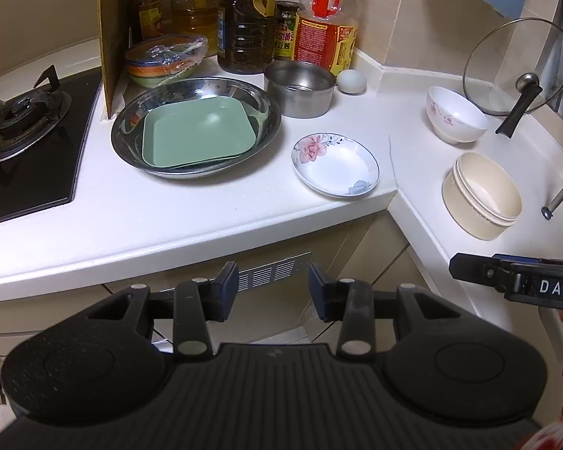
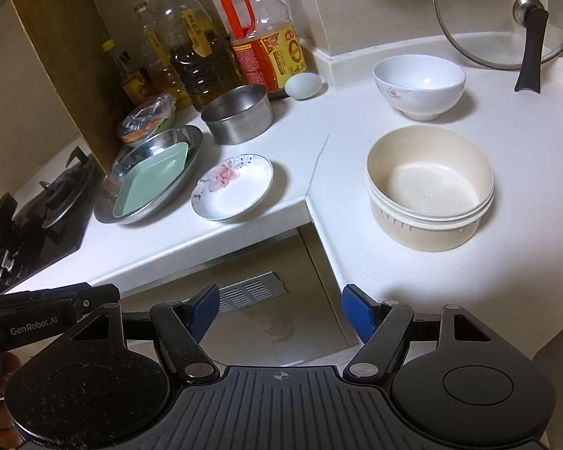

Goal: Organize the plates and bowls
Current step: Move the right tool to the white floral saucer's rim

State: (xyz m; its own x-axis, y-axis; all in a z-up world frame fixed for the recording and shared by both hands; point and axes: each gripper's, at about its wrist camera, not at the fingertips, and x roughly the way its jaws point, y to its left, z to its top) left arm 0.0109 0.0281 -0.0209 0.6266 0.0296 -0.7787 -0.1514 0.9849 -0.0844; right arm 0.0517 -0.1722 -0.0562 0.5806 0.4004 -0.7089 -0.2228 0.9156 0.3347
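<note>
On the white counter (image 2: 450,285), nearest our right gripper (image 2: 280,313), sits the cream bowl (image 2: 429,187): round, deep, straight-walled, a ribbed band under the rim, looks like two nested shells. We judge it light plastic, stiff, not fragile; best hold is one pad inside and one outside the near rim. Behind it stands the white footed bowl (image 2: 419,84) with a faint pink flower, probably ceramic: heavier, glazed and slippery, chips if knocked, so we'd take its rim square and set it down softly. Left of the counter seam lies the shallow floral saucer (image 1: 334,164), white with pink and blue flowers and a dark rim line; thin, brittle, sitting flat near the front edge, so little to bite on except the raised lip. Further left the square green plate (image 1: 198,136) rests tilted inside the wide steel basin (image 1: 131,127), apparently over a second green one; light and tough, easy to lift by the raised corner. A small steel pot (image 1: 299,88) stands just behind, an egg (image 1: 351,81) beside it, then oil bottles (image 1: 244,18). Our left gripper (image 1: 273,292) hangs off the counter edge, jaws partly apart, empty. Right gripper's jaws wider apart, also empty, short of the cream bowl. Glass lid (image 2: 506,18) leans on the wall; stove (image 1: 22,112) far left.
</note>
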